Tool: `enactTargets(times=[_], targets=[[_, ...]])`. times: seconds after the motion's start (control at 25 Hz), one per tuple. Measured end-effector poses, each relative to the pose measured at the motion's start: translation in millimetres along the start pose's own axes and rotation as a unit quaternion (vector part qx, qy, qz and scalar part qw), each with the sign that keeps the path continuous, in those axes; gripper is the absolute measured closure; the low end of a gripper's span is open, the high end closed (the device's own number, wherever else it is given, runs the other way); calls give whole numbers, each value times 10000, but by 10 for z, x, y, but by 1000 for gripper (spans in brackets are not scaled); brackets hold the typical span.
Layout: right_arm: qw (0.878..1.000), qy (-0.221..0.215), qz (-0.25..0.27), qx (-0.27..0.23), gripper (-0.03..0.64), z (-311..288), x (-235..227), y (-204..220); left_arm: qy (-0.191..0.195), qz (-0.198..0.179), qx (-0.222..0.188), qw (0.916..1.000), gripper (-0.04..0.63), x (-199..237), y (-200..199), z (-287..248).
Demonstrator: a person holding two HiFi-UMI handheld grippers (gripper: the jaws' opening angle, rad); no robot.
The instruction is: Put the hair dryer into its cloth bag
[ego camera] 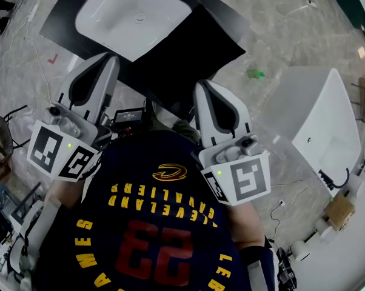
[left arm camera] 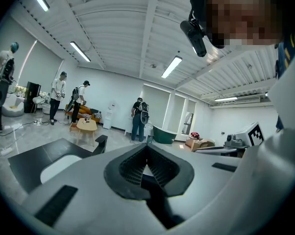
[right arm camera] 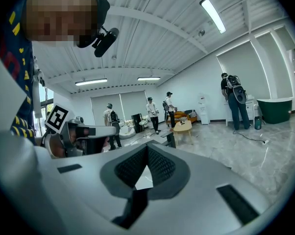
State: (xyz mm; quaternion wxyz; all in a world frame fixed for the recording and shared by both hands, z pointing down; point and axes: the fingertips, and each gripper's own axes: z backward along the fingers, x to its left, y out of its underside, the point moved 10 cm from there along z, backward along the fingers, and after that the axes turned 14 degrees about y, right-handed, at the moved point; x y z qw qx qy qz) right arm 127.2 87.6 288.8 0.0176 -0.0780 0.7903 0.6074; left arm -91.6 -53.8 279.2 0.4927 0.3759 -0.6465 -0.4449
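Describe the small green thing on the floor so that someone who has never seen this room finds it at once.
In the head view, find the black counter with the white basin at the top, then the white tub on the right. On the pale floor between them lies a small object, the only bright green spot there.

Cloth bag [ego camera: 191,47]: black, matte, approx. square, lying flat & spread out, turned diamond-wise w/ one corner pointing to 3 o'clock. It's sitting on the dark desk [ego camera: 61,26] at approx. 4 o'clock of the white basin [ego camera: 128,14], its upper-left edge overlapping the basin's rim. Opening isn't showing.
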Motion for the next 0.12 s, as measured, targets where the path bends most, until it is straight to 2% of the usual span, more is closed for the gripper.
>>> enactTargets(times=[0.12], targets=[[10000,-29,23,9,609,-4,1,-13,20,7,22,10000,594,-13,-2,-13]])
